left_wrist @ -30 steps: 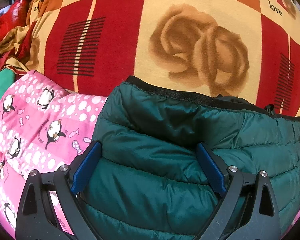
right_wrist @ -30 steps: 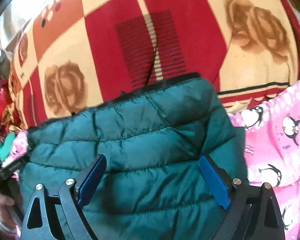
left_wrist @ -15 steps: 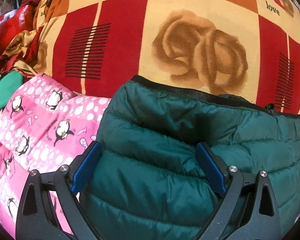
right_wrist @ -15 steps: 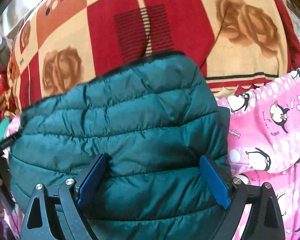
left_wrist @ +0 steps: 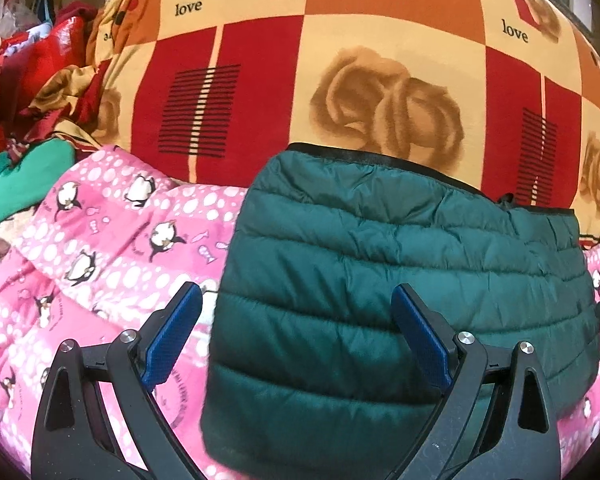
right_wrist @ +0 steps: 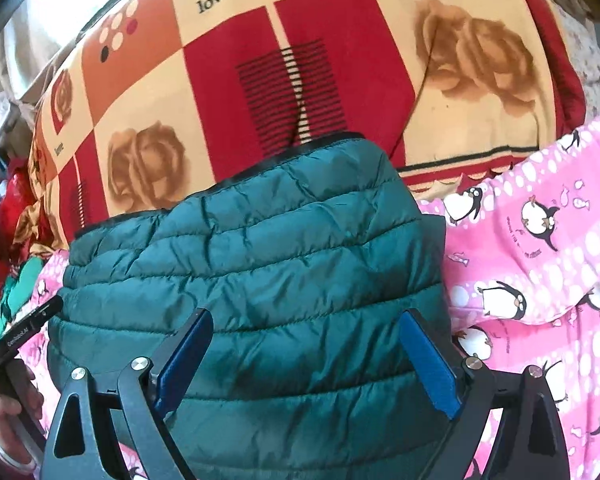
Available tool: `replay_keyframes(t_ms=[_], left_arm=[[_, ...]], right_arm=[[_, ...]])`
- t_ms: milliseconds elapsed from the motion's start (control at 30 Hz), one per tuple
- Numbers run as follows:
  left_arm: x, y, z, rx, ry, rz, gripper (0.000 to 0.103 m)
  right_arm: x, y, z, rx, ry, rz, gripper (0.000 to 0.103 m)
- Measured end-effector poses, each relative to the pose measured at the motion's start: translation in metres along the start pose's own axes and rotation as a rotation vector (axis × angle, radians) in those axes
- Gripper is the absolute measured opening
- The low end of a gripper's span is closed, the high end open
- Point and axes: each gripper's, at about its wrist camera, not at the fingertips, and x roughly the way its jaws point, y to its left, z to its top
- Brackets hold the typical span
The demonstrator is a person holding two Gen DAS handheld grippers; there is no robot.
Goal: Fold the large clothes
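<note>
Both the left gripper (left_wrist: 296, 328) and right gripper (right_wrist: 306, 354) are hovering with jaws spread wide and holding nothing, over the folded green puffer jacket (left_wrist: 400, 280), which is lying on the pink penguin blanket (left_wrist: 112, 236). Beyond it, the rose-patterned blanket (left_wrist: 340, 80) is bulging up, with heaped red clothes (left_wrist: 28, 64) crowding the left. Compared with a second ago, both grippers are sitting farther back, the left one straddling the jacket's left edge.

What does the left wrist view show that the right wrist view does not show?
Only the left wrist view shows the open left gripper from behind and the jacket's left edge lying between its fingers. Only the right wrist view shows the open right gripper and a hand at the left edge. Both share the folded green puffer jacket, the pink penguin blanket and the rose-patterned blanket.
</note>
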Motion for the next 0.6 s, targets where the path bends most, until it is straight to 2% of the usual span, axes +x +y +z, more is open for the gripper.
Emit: replay_keyframes(t_ms=[467,533,600], left_arm=[[-0.001,0.01,-0.009,-0.019,0.018,-0.008,0.096],[0.004,0.012,-0.009,-0.032,0.028,-0.028,0.096],[0.012,0.016,-0.009,-0.059,0.05,-0.097,0.096]], right_arm=[[0.002,-0.009,-0.002,0.004,0.013,-0.024,0.093],[0.007,-0.015,-0.002,0.016,0.023,-0.029,0.093],[0.013,-0.023,-0.001,0.028,0.029,-0.031,0.093]])
